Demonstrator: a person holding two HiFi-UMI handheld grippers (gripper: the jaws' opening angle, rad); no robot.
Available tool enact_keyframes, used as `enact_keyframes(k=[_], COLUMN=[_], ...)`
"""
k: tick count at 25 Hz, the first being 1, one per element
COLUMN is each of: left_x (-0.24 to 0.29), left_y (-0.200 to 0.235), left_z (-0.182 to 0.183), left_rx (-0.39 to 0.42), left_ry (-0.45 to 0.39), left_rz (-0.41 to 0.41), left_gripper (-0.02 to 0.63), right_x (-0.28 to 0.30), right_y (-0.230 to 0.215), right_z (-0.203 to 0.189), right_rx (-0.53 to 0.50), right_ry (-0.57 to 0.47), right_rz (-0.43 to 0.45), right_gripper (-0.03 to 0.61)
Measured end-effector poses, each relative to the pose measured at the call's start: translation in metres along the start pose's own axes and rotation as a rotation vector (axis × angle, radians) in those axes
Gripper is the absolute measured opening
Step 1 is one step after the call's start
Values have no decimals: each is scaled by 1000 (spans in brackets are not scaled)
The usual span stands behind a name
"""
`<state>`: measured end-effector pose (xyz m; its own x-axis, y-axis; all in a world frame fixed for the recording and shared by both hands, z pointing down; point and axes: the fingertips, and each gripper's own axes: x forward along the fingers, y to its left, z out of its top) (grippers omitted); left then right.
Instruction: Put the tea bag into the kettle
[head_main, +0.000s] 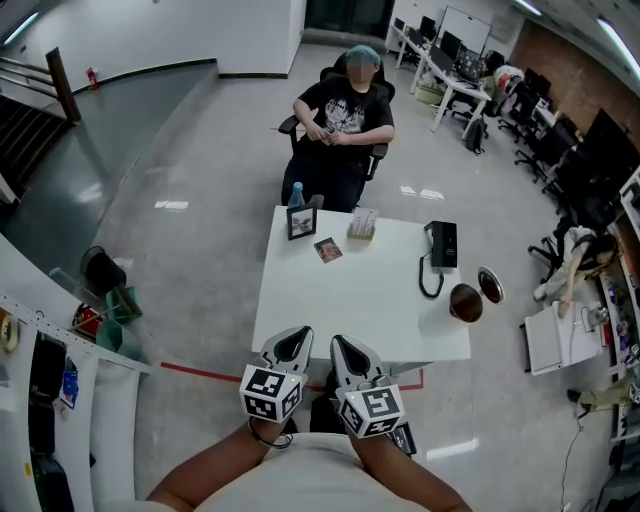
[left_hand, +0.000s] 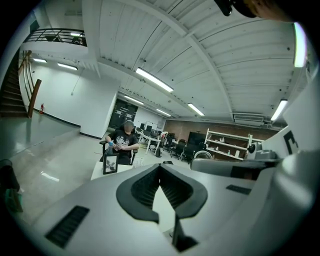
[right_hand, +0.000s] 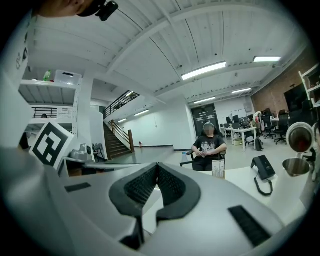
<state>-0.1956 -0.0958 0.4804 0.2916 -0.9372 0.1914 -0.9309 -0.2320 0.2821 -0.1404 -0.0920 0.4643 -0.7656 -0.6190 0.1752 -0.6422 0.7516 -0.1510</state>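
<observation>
Clenched and empty, left tongs and right tongs hover side by side at the white table's near edge. Ahead lies a small packet, likely the tea bag; the open kettle stands right of them. Best approach: release one pair early, then pinch the packet's edge.

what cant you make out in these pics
- tea bag: head view, too small; the flat packet may be it.
- kettle inside: head view, dark and small; right gripper view, partly cut by the right edge.
- box print: too small in every view.
</observation>
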Motion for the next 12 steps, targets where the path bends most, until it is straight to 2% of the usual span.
enact_keyframes(k=[12], left_x=[106], left_y=[53], left_z=[16], left_rx=[24], left_ry=[31], left_rz=[73], left_gripper=[8], right_x=[104], right_y=[-81], right_z=[0], right_rx=[11], right_ry=[65], right_rz=[96], right_gripper=[12])
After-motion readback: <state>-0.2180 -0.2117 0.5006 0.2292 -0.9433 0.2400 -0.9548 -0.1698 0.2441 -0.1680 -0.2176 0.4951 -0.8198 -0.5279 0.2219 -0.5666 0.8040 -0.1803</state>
